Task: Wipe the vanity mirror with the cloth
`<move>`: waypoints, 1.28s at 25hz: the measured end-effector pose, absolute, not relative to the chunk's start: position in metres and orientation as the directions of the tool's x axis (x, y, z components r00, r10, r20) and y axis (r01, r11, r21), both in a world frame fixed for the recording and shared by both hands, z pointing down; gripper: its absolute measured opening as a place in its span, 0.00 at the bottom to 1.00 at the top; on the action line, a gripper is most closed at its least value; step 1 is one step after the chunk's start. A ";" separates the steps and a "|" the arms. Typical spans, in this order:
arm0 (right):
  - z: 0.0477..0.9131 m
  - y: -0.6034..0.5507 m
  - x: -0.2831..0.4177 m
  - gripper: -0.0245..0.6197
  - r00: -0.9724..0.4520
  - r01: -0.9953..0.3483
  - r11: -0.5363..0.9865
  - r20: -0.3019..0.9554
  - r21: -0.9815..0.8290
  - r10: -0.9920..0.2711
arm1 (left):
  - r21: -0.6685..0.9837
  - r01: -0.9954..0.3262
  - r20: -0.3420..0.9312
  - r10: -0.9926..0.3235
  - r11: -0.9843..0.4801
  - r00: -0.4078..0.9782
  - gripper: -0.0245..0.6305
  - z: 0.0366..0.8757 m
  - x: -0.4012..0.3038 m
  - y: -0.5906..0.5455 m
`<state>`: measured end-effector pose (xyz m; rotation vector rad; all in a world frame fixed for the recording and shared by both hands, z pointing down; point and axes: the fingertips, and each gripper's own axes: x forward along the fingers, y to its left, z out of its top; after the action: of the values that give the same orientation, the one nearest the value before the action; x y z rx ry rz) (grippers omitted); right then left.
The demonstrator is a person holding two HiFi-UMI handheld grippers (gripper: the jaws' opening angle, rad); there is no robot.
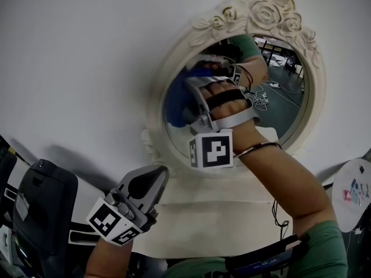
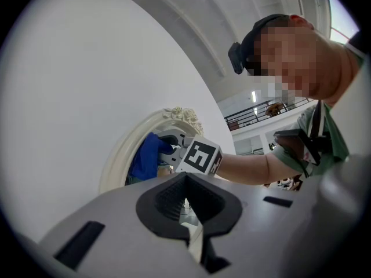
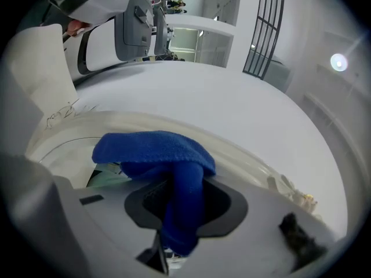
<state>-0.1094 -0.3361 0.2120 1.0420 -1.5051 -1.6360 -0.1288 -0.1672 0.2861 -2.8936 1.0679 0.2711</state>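
An oval vanity mirror with an ornate cream frame (image 1: 264, 13) stands against the white wall. My right gripper (image 1: 196, 88) is raised to the left part of its glass, shut on a blue cloth (image 1: 174, 106) that presses against the mirror. In the right gripper view the blue cloth (image 3: 153, 149) hangs clamped between the jaws, bunched over the frame's edge (image 3: 237, 149). My left gripper (image 1: 152, 177) is low, below the mirror's left side, shut and holding nothing. The left gripper view shows the cloth (image 2: 145, 155) on the mirror beyond its closed jaws.
The mirror's cream base (image 1: 220, 213) spreads below the frame. A black device (image 1: 40, 207) stands at the lower left. A white round object (image 1: 356, 193) with printing sits at the right edge. The person's forearm (image 1: 278, 172) crosses the base.
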 end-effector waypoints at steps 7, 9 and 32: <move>0.213 -0.335 -0.050 0.20 -0.412 -0.035 -0.119 -0.122 0.992 -0.903 | 0.013 -0.626 -0.175 -0.619 -0.779 0.766 0.03 0.286 -0.112 -0.169; 0.213 -0.335 -0.026 0.21 -0.390 -0.036 -0.120 -0.124 0.992 -0.913 | 0.011 -0.619 -0.175 -0.611 -0.785 0.772 0.03 0.285 -0.106 -0.170; 0.206 -0.333 0.200 0.20 0.006 -0.066 -0.135 -0.135 0.989 -0.991 | 0.002 -0.580 -0.170 -0.572 -0.815 0.803 0.03 0.283 -0.080 -0.169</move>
<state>0.2000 -0.3332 0.2058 1.3593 -1.1904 -1.2757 -0.0803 -0.1693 0.2827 -2.9353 0.9381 0.2519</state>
